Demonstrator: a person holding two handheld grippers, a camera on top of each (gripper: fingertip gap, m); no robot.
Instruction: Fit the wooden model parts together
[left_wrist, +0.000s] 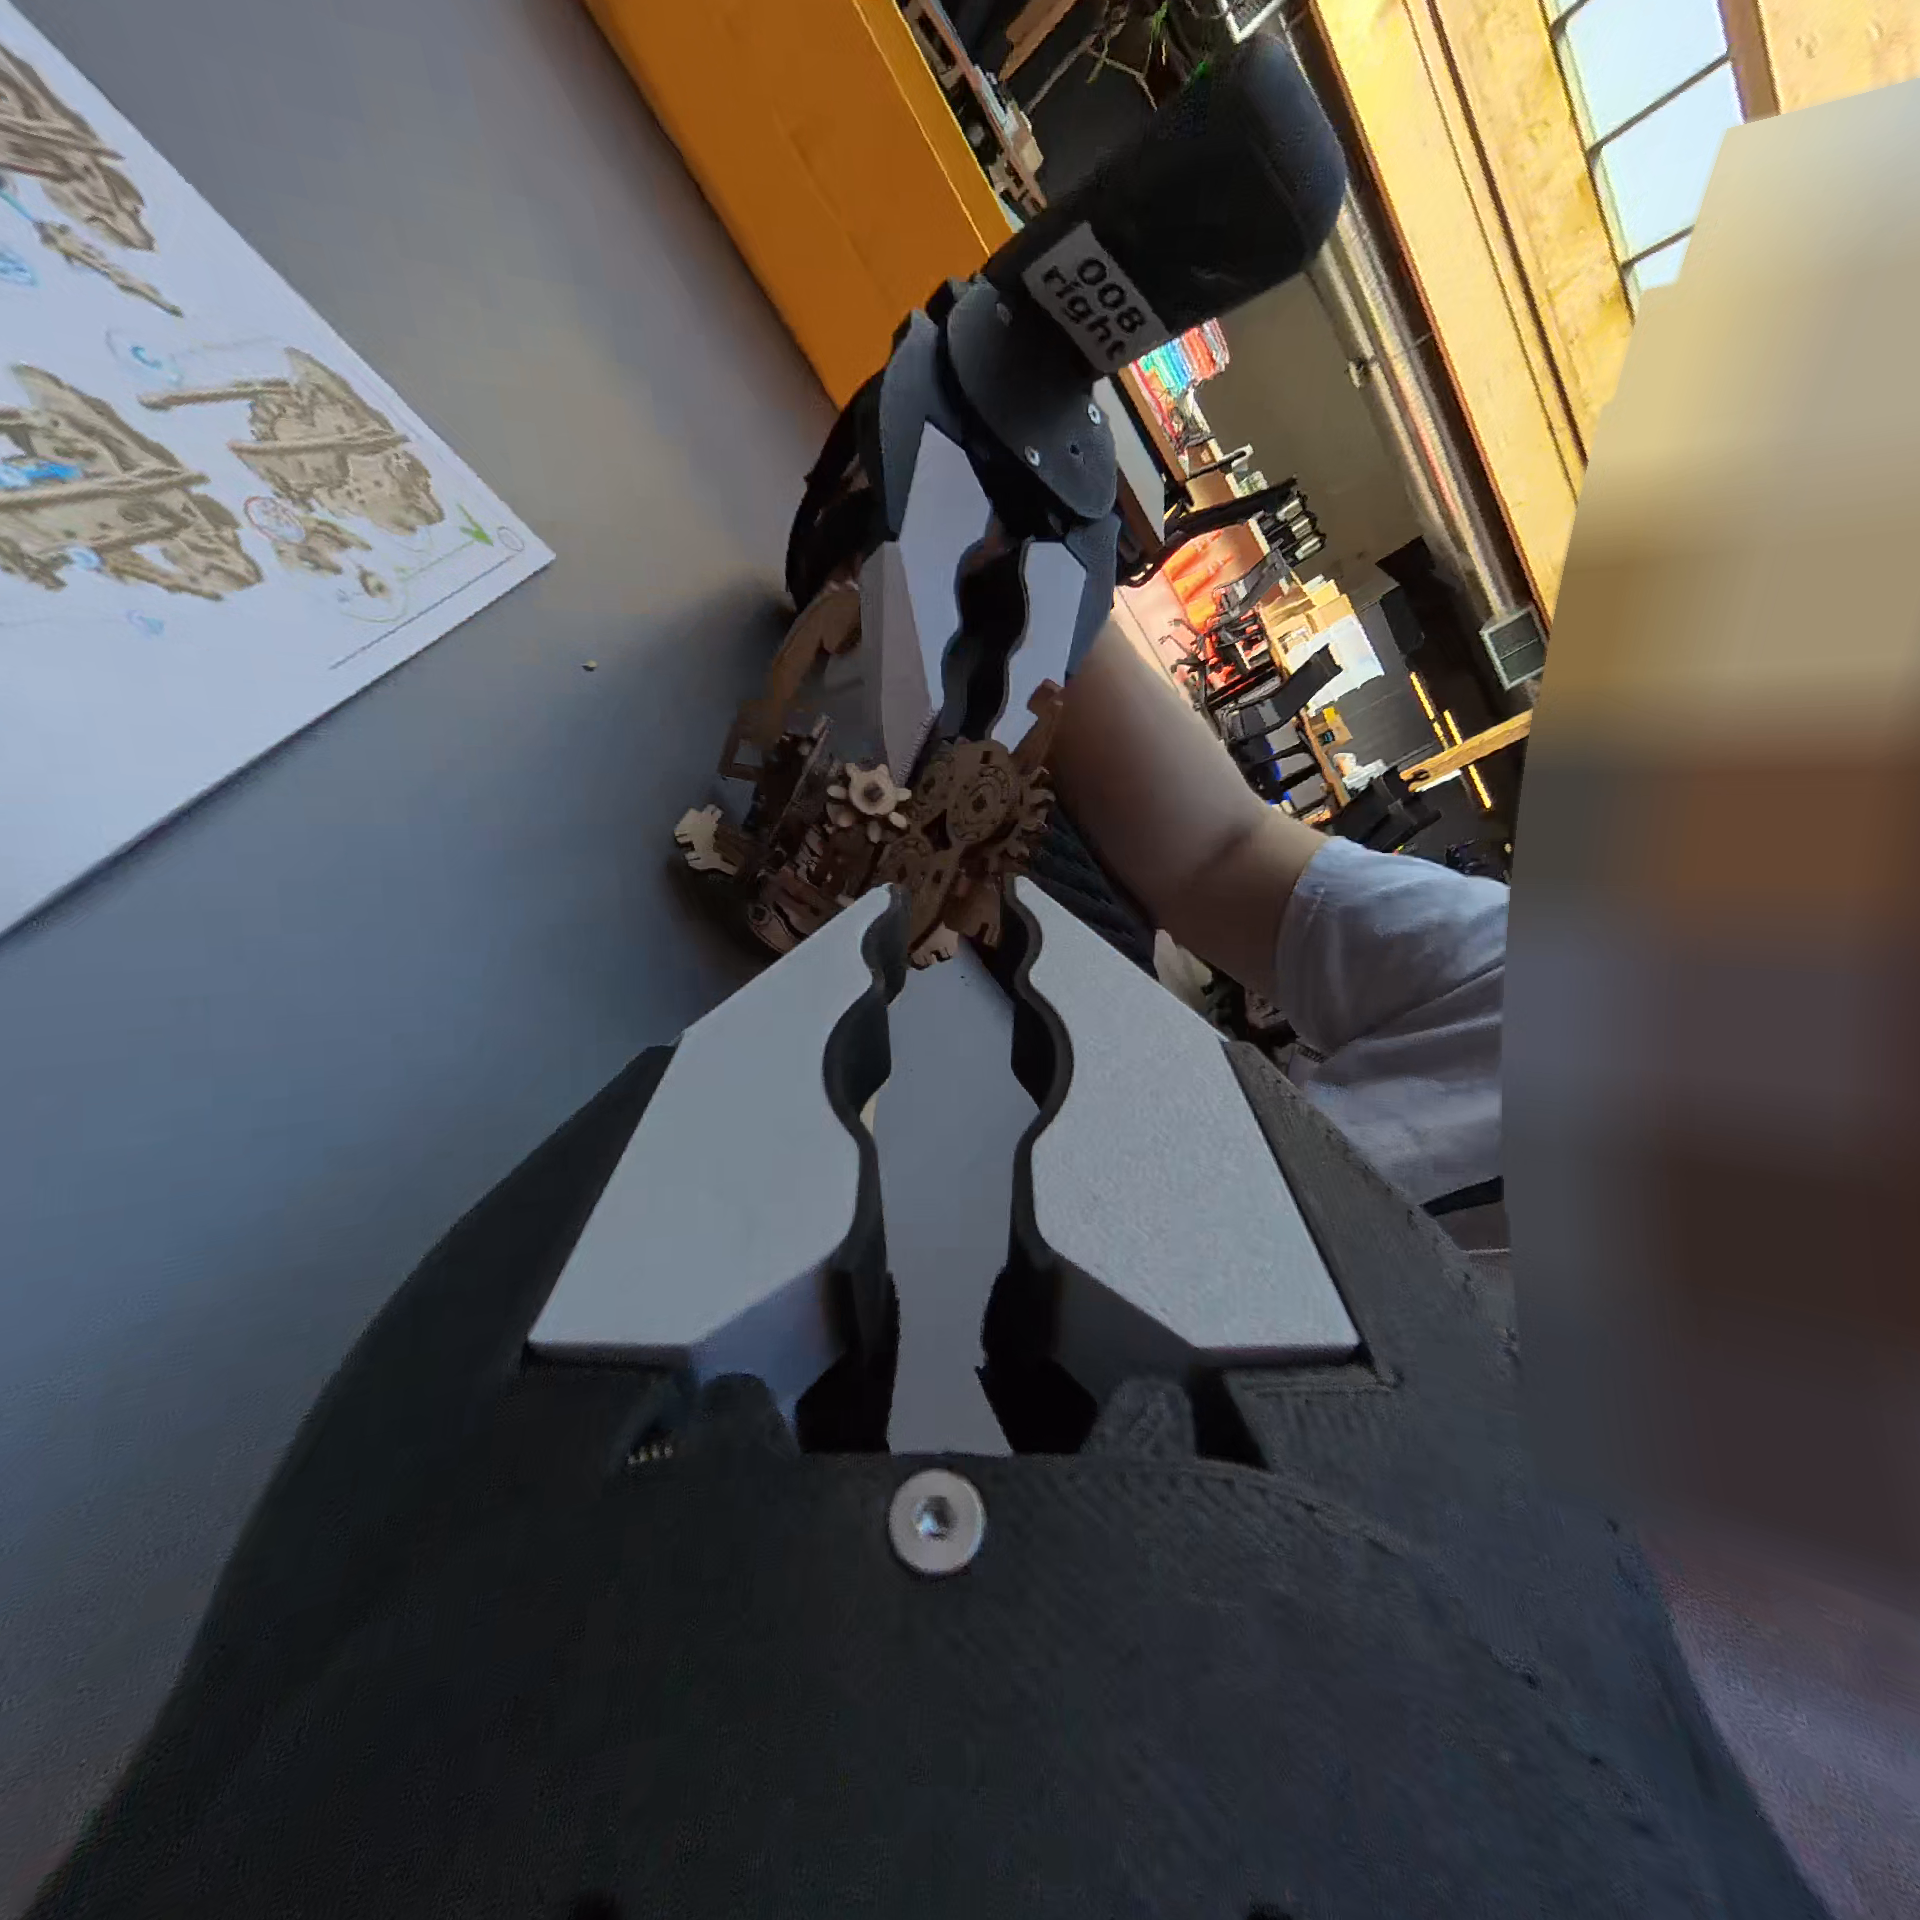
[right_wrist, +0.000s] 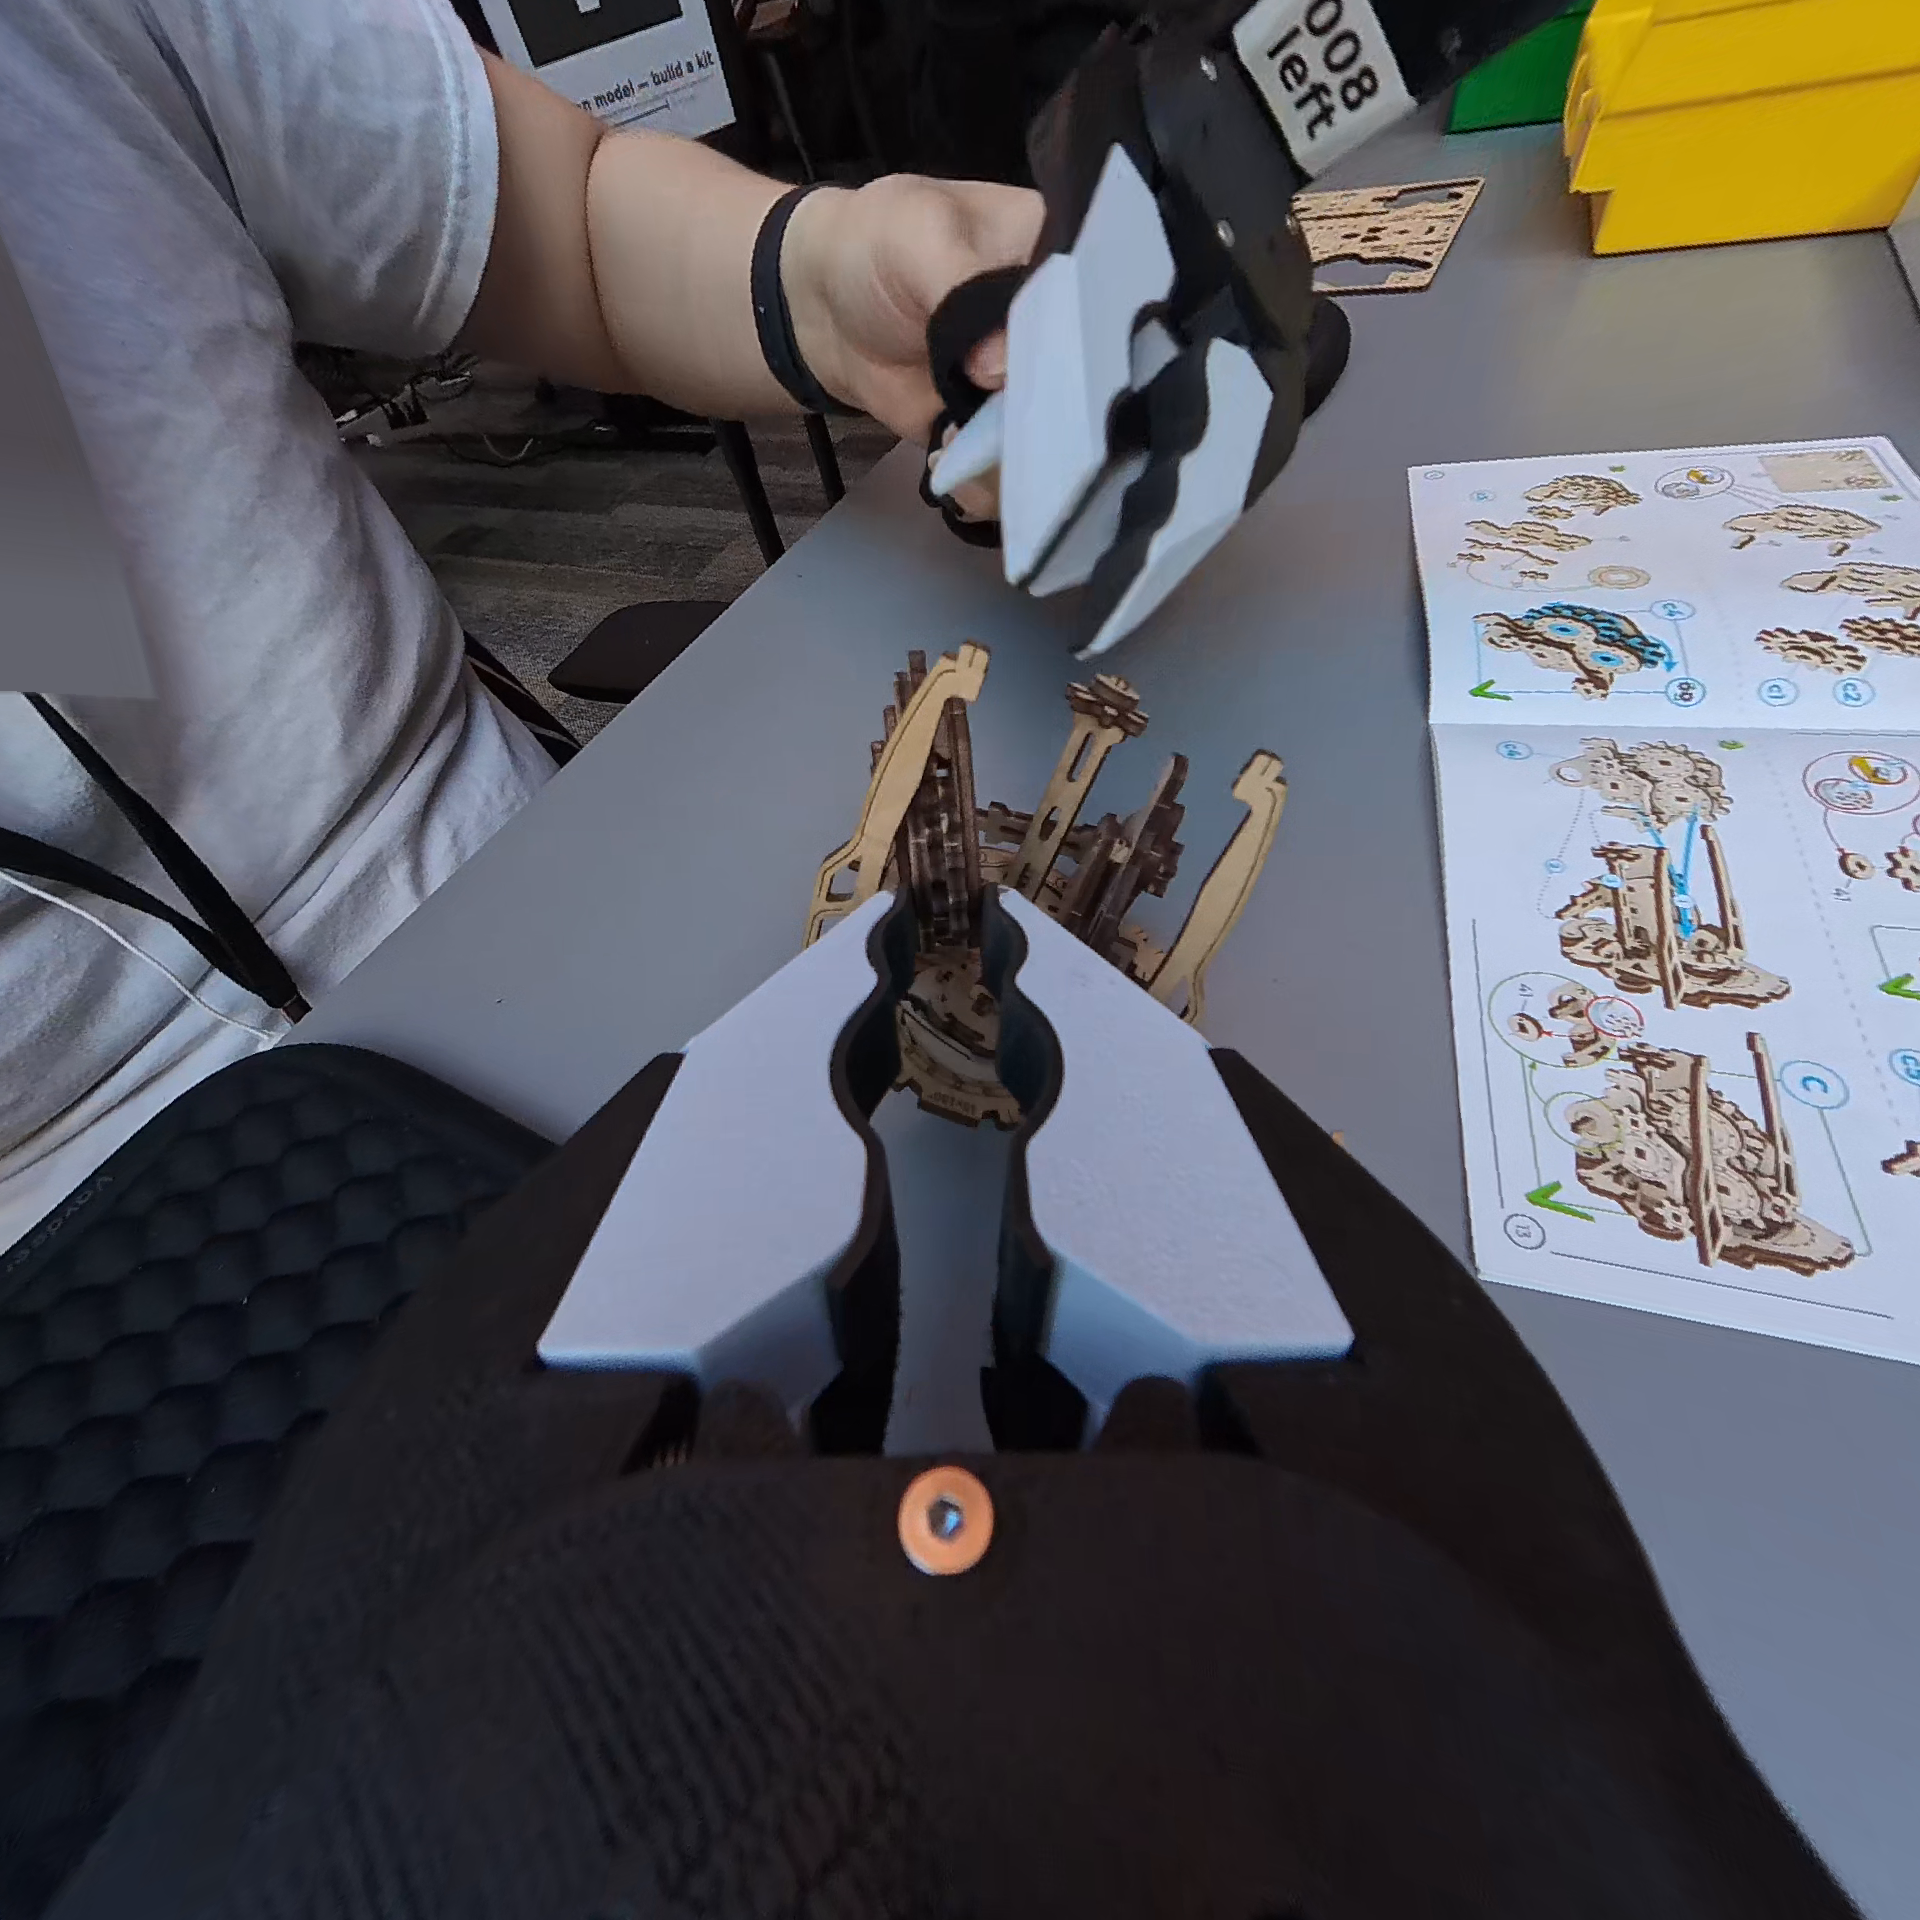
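A part-built wooden model (right_wrist: 1049, 831) of gears and curved side frames stands on the grey table (right_wrist: 1455, 1558). My right gripper (right_wrist: 940, 920) is shut on a gear stack at the model's near side. In the left wrist view, the right gripper (left_wrist: 971, 732) comes down onto the model (left_wrist: 966, 816) from above. My left gripper (left_wrist: 951, 920) hovers just short of the gears, jaws a narrow gap apart, with nothing held. In the right wrist view, the left gripper (right_wrist: 1060, 613) hangs just above the model's far top.
An open instruction booklet (right_wrist: 1662, 883) lies right of the model; it also shows in the left wrist view (left_wrist: 208, 468). A punched wooden sheet (right_wrist: 1371, 234) and yellow boxes (right_wrist: 1745, 125) sit at the far edge. A person's arm (right_wrist: 675, 260) reaches in from the left. Spacing between my two grippers at the tips: around 6 cm.
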